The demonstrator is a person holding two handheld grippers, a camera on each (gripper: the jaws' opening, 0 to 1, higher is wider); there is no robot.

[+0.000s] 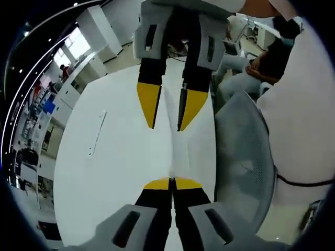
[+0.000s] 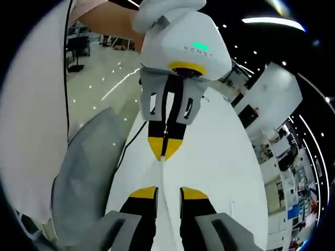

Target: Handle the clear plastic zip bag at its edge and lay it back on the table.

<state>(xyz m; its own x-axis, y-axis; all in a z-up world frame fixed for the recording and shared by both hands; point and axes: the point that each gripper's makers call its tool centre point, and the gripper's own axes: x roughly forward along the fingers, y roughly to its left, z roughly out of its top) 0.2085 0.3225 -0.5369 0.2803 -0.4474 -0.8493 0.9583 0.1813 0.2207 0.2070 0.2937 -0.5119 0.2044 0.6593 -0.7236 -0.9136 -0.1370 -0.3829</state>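
While the left gripper [image 1: 171,183] pinches the clear zip bag's [image 1: 175,146] edge over the white table [image 1: 110,157], the right gripper [image 2: 168,193] stands spread; a grey mesh chair [image 1: 243,157] crowds alongside.

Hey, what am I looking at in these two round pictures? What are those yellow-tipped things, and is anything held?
A person holds two hand tools, each with a two-jaw claw and a fisheye camera looking along it. One picture is from the left claw, the other from the right claw; each also sees the other. Below is a white table, beside a grey chair. The left claw pinches a clear plastic bag, seen edge-on; the right claw is open around it.
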